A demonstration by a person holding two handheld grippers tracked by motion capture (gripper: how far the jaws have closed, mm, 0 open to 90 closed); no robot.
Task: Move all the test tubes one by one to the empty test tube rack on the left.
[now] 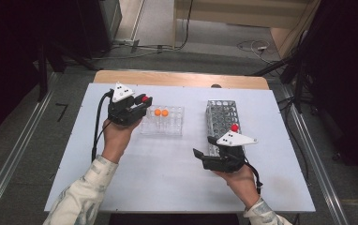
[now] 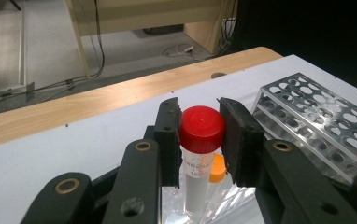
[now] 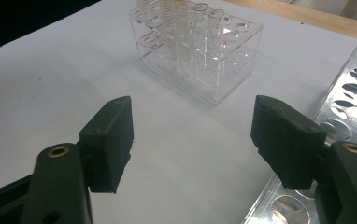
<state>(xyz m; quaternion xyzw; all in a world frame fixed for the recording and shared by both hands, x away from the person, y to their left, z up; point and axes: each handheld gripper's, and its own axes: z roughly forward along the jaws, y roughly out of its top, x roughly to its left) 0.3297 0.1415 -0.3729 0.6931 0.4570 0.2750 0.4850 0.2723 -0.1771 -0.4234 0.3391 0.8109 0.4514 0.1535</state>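
- Holding the red-capped tube (image 2: 200, 140) upright matters most now: the left gripper (image 1: 142, 104) has its jaws nearly closed on the cap, a pad pressed on each side.
- Lift or lower it straight, I judge, so the tube clears the clear rack (image 1: 177, 126) without scraping the orange-capped tubes (image 1: 161, 113) just right of it.
- Tube sits centred between the jaws, its body hanging over the rack's left end, far-left on the counter (image 1: 158, 178).
- Right gripper (image 1: 205, 150) waits wide open, empty, beside the metal rack (image 1: 224, 115).

Open table (image 1: 167, 164) between hands; clear rack (image 1: 163, 121) and metal rack (image 1: 223, 121) block far side.
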